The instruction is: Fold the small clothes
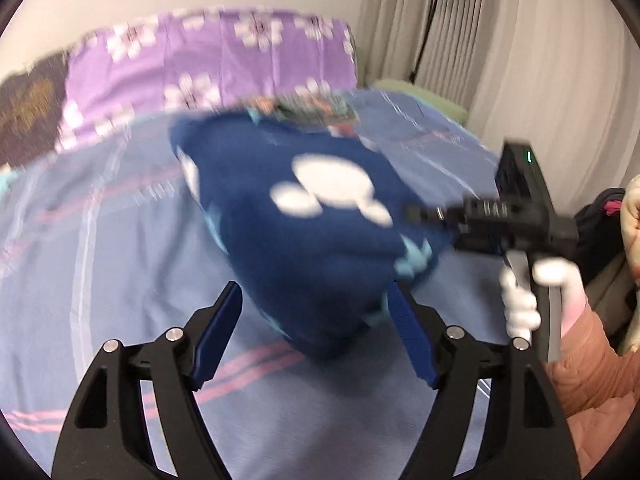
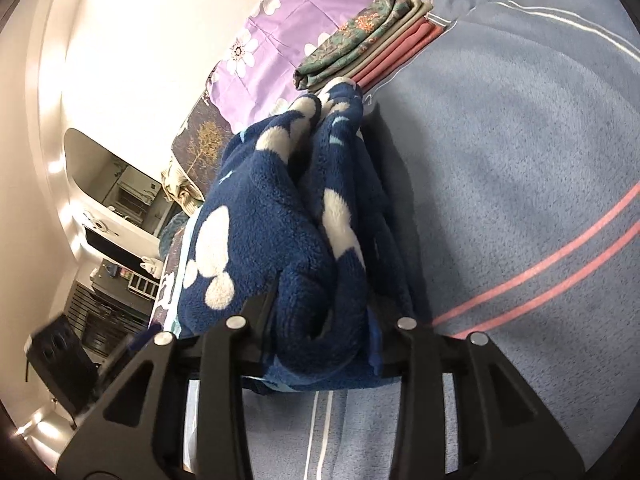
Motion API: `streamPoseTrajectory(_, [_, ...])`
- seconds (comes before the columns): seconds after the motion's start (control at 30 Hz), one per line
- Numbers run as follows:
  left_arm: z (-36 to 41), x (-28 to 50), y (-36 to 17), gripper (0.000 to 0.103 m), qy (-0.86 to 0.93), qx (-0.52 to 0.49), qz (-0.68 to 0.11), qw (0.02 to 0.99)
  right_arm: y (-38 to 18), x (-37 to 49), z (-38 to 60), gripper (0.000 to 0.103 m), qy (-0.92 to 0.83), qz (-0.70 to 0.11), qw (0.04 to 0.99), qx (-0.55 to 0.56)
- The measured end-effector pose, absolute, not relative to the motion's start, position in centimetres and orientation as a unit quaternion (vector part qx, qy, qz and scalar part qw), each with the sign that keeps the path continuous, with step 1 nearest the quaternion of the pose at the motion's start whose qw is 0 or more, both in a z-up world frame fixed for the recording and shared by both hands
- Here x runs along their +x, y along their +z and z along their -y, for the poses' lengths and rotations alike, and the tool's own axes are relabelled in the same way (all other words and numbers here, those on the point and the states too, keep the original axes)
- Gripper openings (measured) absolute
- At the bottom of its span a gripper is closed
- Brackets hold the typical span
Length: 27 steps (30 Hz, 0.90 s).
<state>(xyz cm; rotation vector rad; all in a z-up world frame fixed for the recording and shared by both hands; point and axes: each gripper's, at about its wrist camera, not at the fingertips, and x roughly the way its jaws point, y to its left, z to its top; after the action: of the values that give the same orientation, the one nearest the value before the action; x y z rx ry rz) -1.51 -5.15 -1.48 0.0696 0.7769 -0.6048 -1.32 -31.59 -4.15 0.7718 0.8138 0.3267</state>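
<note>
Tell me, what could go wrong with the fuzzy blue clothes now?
Only the right tongs pinch the bunched blue fleece; the left tongs are open, so its folds could sag or fall open. The fleece also hangs close to the folded pile and might knock it.

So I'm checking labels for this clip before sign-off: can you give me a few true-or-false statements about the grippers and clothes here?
1. The right gripper is clamped on the navy fleece garment. True.
2. The left gripper grips the garment too. False: its jaws are open.
3. A folded stack lies beyond the garment. True.
4. The blanket is plain green. False: it is blue with pink and white stripes.
</note>
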Motion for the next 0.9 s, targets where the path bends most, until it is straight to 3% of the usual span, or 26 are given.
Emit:
streamPoseTrajectory(0.2, [8.7, -0.5, -4.7, 0.076, -0.234, 0.117, -0.372, 0.891, -4.1, -1.8, 31.5, 0.048, 0.148, -0.393, 0.829, 0.369])
streamPoseTrajectory(0.37, [8.4, 1.4, -5.4, 0.077, -0.203, 0.089, -0.393, 0.892, -3.5, -1.5, 30.9, 0.061, 0.154, -0.395, 0.831, 0.361])
streamPoseTrajectory(0.47, [8.2, 2.1, -5.8, 0.077, -0.189, 0.086, -0.406, 0.890, -3.5, -1.1, 30.3, 0.063, 0.162, -0.398, 0.831, 0.354])
streamPoseTrajectory(0.5, [8.4, 2.3, -5.8, 0.077, -0.185, 0.085, -0.409, 0.890, -3.5, -1.1, 30.1, 0.060, 0.160, -0.398, 0.834, 0.348])
streamPoseTrajectory(0.6, [8.4, 2.4, -6.1, 0.077, -0.168, 0.090, -0.410, 0.892, -3.5, -1.1, 30.2, 0.031, 0.165, -0.386, 0.838, 0.350])
streamPoseTrajectory(0.63, [8.4, 2.4, -6.0, 0.077, -0.163, 0.095, -0.408, 0.893, -3.3, -1.3, 30.5, 0.028, 0.158, -0.381, 0.842, 0.349])
streamPoseTrajectory(0.8, [8.0, 1.4, -6.2, 0.076, -0.125, 0.190, -0.372, 0.900, -5.2, -1.3, 31.3, 0.025, 0.140, -0.399, 0.837, 0.347])
streamPoseTrajectory(0.9, [6.9, 1.4, -7.4, 0.075, -0.127, 0.171, -0.389, 0.896, -6.8, -1.4, 31.4, 0.025, 0.150, -0.401, 0.823, 0.373])
